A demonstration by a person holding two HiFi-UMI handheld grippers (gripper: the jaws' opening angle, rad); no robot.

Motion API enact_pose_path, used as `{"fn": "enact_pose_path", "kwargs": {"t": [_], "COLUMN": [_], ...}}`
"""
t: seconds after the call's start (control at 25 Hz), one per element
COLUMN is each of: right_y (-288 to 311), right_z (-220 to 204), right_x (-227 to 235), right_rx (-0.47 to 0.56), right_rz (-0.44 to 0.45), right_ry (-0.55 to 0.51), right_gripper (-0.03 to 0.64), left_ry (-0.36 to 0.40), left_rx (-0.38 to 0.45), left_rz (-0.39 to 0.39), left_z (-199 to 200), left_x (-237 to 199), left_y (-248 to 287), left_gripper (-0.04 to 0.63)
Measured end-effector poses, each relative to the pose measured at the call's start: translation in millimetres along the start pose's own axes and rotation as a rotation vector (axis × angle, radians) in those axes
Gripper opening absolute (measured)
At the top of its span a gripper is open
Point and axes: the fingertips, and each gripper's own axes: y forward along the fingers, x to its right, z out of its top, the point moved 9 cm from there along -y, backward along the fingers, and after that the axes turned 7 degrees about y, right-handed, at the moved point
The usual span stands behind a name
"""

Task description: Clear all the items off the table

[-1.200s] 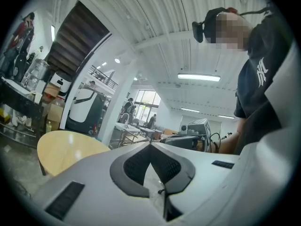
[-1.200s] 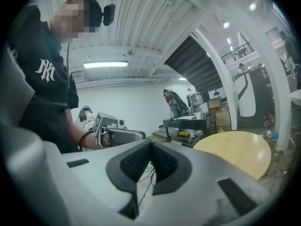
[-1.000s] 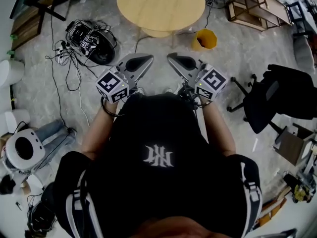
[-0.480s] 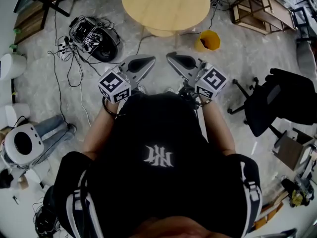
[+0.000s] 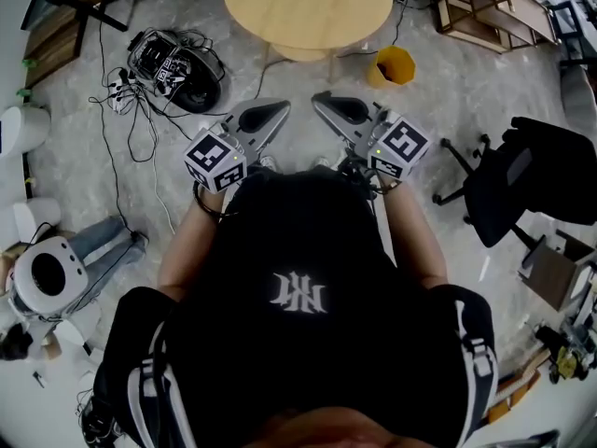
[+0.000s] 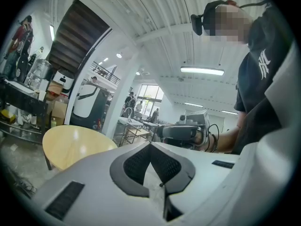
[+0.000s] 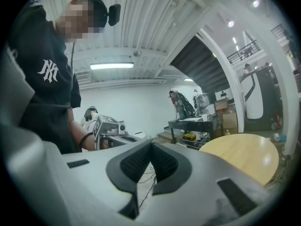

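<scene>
Pale wood is all that shows on the round table (image 5: 308,7): its top lies bare in all 3 views, well ahead of the person. There is therefore no item whose weight, stiffness or best grip point could be judged, and the clearing looks done. The left gripper (image 6: 150,147) and the right gripper (image 7: 150,145) are held near level, close to the person's body, each with its 2 jaws pressed together on nothing.

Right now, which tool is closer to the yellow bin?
The right tool: the yellow bin stands on its side, while the left tool sits nearer the black cabled device.
</scene>
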Motion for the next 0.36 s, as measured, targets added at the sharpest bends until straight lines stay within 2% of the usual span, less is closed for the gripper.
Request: {"fn": "enact_pose_path", "kwargs": {"t": [0.36], "right_y": [8.3], "right_z": [8.0], "right_x": [5.1], "right_rx": [-0.005], "right_rz": [-0.001], "right_ry": [-0.017], "right_gripper": [0.002], "left_ry": [0.0], "left_rx": [-0.015], "left_rz": [0.013], "left_z": [0.0], "left_x": [-6.9], "left_y": [-10.6], "left_gripper": [0.012]}}
